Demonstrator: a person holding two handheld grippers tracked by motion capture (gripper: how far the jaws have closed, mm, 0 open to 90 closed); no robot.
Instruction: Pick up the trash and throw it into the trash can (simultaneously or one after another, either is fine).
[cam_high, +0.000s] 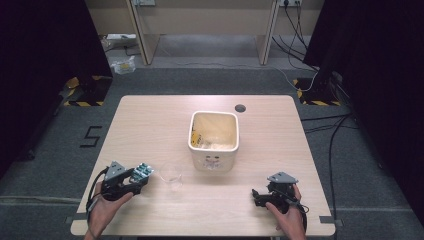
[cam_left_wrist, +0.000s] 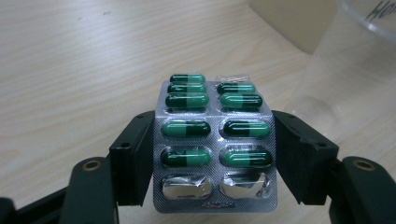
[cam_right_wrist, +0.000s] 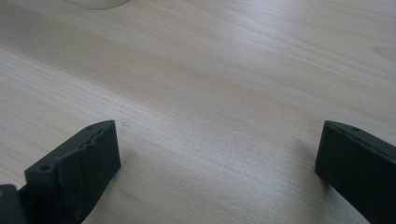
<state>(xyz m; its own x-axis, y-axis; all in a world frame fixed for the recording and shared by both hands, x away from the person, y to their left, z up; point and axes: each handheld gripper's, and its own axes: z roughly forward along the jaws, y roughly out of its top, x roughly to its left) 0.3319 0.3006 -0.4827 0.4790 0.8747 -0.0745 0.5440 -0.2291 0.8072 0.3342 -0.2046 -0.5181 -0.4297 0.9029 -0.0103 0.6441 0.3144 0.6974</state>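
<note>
A silver blister pack (cam_left_wrist: 214, 144) of green capsules, with its nearest pockets burst and empty, sits flat between the jaws of my left gripper (cam_left_wrist: 212, 122), which is shut on its two long edges. In the high view this gripper (cam_high: 142, 175) is at the table's front left, with the blister pack (cam_high: 144, 170) sticking out toward a clear plastic cup (cam_high: 171, 175). At the front right, my right gripper (cam_high: 257, 196) rests low over the wood. Its jaws (cam_right_wrist: 217, 140) stand wide open with only bare table between them.
A cream square bin (cam_high: 214, 114) stands mid-table beyond the cup, with a small packet and pale scraps inside. The clear cup (cam_left_wrist: 359, 51) and the bin (cam_left_wrist: 294, 23) lie close ahead of the left gripper. A round hole (cam_high: 240, 108) marks the table's far side.
</note>
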